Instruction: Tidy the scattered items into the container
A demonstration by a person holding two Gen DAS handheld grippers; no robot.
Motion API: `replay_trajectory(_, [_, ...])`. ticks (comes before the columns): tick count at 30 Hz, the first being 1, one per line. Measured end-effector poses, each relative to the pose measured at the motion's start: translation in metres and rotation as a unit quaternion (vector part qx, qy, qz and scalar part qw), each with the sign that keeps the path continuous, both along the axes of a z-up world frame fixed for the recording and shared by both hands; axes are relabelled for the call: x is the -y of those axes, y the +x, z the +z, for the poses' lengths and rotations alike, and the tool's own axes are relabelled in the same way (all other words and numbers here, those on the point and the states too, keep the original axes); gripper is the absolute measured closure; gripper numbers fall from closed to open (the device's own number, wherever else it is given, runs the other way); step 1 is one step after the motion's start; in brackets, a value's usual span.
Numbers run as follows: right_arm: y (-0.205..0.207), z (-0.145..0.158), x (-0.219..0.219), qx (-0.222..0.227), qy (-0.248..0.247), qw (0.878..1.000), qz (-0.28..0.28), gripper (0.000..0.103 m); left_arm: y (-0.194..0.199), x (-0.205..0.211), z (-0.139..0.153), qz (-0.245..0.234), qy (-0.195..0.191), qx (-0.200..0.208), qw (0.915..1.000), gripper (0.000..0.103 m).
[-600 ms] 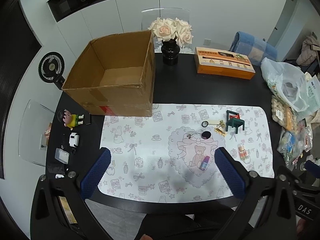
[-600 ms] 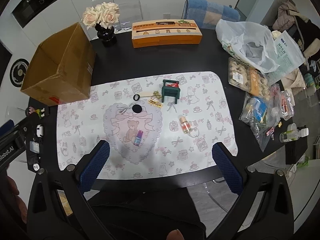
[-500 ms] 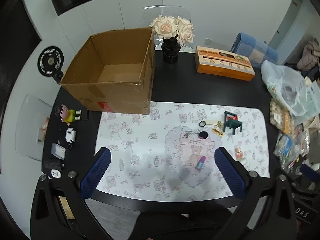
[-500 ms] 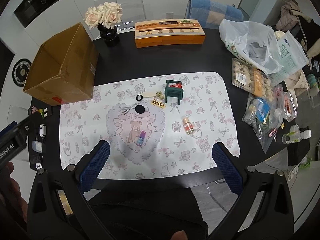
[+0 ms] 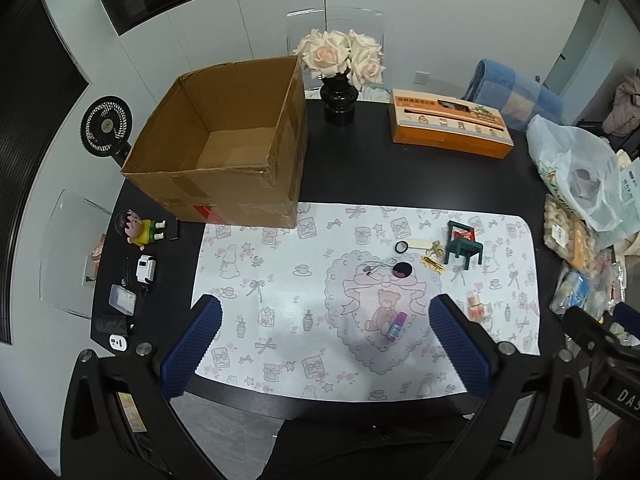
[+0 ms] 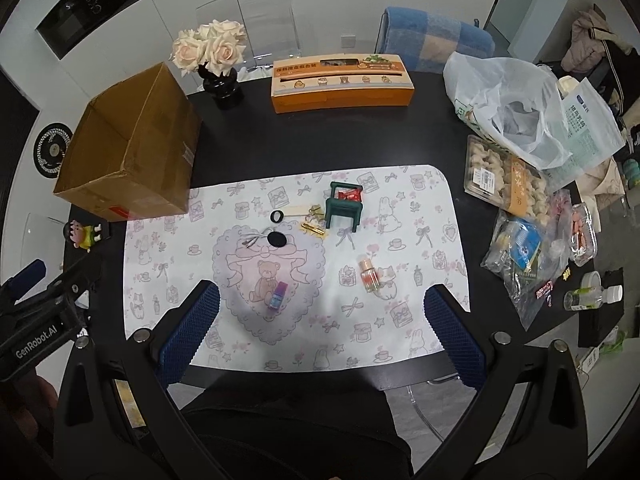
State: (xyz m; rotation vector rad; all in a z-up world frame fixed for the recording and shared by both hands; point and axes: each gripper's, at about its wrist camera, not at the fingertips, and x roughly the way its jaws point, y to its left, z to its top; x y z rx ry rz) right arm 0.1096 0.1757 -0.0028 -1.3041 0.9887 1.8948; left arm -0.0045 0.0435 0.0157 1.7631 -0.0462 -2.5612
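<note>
Left wrist view rises and pulls back from a moment ago, so I see more of the cardboard box (image 5: 224, 148) at 11 o'clock, its visible floor bare. Left gripper (image 5: 326, 344) and right gripper (image 6: 322, 330) gape wide, holding nothing. Green toy chair (image 5: 462, 245) at 1 o'clock and purple bottle (image 5: 396, 326) lie on the mat, unchanged.

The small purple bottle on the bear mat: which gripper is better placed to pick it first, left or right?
Probably the left. The purple bottle lies between the open left gripper fingers, nearer the cardboard box. The right gripper, also open, sees it off to its left.
</note>
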Motion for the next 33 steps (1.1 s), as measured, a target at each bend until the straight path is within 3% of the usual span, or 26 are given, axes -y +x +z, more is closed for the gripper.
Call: replay_trajectory(33, [0.0, -0.008, 0.002, 0.013, 0.002, 1.0, 0.021, 0.0, -0.004, -0.004, 0.002, 0.002, 0.009, 0.003, 1.0, 0.0])
